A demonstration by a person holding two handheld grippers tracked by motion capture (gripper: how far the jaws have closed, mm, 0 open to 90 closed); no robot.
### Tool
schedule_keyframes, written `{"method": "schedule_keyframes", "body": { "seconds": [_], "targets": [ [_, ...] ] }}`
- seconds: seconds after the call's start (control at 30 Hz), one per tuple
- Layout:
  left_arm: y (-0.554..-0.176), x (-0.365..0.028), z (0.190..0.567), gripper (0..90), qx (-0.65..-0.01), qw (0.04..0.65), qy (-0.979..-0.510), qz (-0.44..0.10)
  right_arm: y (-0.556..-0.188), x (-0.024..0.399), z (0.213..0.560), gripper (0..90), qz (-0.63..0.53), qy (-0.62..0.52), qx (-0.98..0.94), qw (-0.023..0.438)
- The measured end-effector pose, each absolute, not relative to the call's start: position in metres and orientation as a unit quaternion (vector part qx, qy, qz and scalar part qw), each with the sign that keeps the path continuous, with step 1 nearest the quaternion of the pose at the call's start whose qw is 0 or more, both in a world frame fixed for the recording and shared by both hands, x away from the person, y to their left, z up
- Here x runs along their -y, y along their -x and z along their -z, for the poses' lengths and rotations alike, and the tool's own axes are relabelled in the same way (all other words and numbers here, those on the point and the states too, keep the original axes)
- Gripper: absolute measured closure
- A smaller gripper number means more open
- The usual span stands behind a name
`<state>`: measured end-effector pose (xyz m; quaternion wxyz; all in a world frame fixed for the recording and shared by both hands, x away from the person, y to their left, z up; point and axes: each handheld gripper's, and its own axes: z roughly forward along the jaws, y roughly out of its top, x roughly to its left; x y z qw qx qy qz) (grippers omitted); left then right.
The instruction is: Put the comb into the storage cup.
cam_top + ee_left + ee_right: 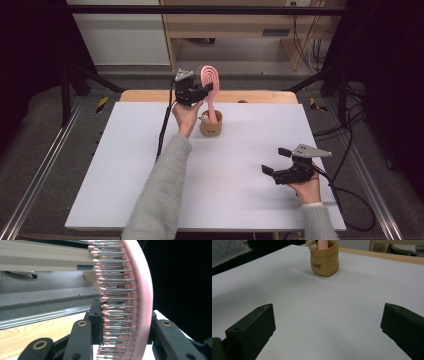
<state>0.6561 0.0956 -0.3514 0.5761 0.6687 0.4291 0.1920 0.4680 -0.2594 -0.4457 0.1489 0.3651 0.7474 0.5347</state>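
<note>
A pink hairbrush (209, 85) stands upright with its handle down in a small tan pouch (210, 126) at the back middle of the white table. My left gripper (204, 91) is shut on the brush's head from the left. In the left gripper view the pink brush head (143, 297) with its metal pins sits squeezed between the black jaws. My right gripper (276, 160) rests open near the front right, nothing between its jaws. The right gripper view has the pouch (324, 258) far ahead with the pink handle (322, 244) inside it.
A small pale object (203, 118) also sits in the pouch beside the handle. The white table top (125, 165) lies on a wooden board (260, 96). Metal rails run along both sides. A cable (163, 127) trails from the left gripper.
</note>
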Motion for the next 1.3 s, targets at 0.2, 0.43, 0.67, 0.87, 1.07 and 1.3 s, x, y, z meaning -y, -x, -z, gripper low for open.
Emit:
{"method": "schedule_keyframes", "body": {
  "seconds": [0.2,0.43,0.67,0.87,1.07,1.3],
  "targets": [
    [-0.655,-0.097,0.358,63.3,-0.432,0.578,-0.667,-0.185,-0.468,0.259,0.446,0.0,-0.534,-0.365,-0.748,0.148],
    [-0.653,-0.1,0.367,63.3,-0.436,0.581,-0.662,-0.183,-0.468,0.259,0.446,0.0,-0.536,-0.365,-0.747,0.149],
    [-0.651,-0.103,0.377,63.3,-0.442,0.584,-0.657,-0.18,-0.468,0.259,0.446,0.0,-0.533,-0.365,-0.748,0.15],
    [-0.65,-0.107,0.384,63.2,-0.446,0.584,-0.654,-0.178,-0.468,0.259,0.446,0.0,-0.533,-0.365,-0.748,0.15],
    [-0.65,-0.116,0.388,63.1,-0.458,0.593,-0.64,-0.171,-0.468,0.259,0.446,0.0,-0.534,-0.366,-0.748,0.15],
    [-0.649,-0.122,0.39,62.6,-0.464,0.595,-0.634,-0.168,-0.468,0.259,0.446,0.0,-0.533,-0.366,-0.748,0.149]
  ]
}}
